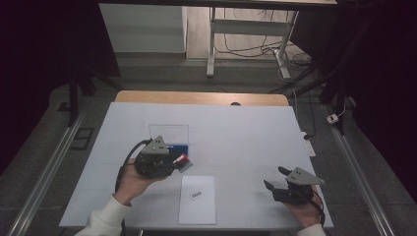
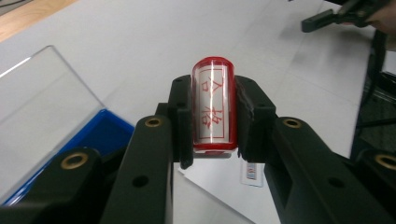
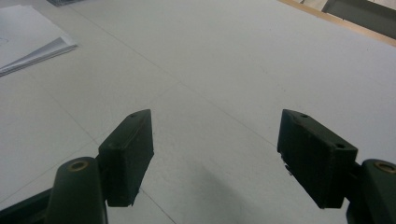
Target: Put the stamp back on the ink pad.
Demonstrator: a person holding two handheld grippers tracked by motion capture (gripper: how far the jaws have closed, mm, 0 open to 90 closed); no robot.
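Red-capped and glossy, the cylindrical stamp [image 2: 212, 105] is sitting clamped between the pads of the left gripper [image 1: 178, 161], lifted above the tabletop [image 1: 246, 137] just in front of the blue ink pad box [image 1: 178, 146] and off the far left corner of the paper sheet [image 1: 197, 199]. The smooth barrel could be slipping or twisting in that narrow pinch, so a tilted face may be smudging the print or landing off the sheet. The right gripper [image 1: 275, 178] is resting wide open and empty near the tabletop's near right corner, leaving the paper unpinned and free to slide.

We see a white-topped wooden table [image 1: 255, 132] on grey floor [image 1: 44, 147]; at twelve o'clock, a white metal desk frame [image 1: 246, 27] with tangled black cables [image 1: 255, 49], darkness flanking.
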